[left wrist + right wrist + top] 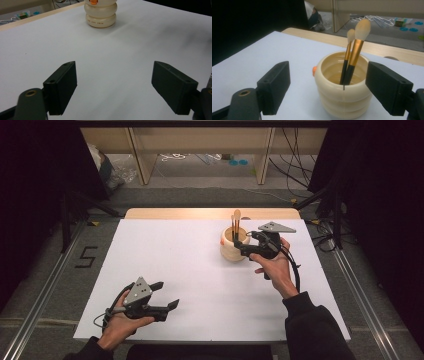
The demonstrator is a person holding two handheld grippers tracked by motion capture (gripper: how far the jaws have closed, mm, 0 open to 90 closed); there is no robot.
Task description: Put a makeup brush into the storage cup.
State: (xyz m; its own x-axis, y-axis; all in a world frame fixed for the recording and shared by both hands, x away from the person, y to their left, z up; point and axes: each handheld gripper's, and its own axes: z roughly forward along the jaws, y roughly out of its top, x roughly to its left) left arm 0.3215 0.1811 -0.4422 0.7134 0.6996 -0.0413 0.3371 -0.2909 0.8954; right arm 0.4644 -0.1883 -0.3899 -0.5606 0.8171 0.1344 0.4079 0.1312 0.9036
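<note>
Cream and ribbed, the holder (pixel 343 87) stands upright on the white counter (pixel 200 270) toward its far right, with two makeup brushes (pixel 353 56) (black handles, gold ferrules, pale bristles up) leaning inside. The right gripper (pixel 239 246) sits just beside it, jaws spread wide and pinching nothing. The left gripper (pixel 167 295) rests near the front left edge, well apart, jaws likewise spread over bare counter.

High view overhead, forward-down; gripper views low; all share cup (pixel 234 246).
</note>
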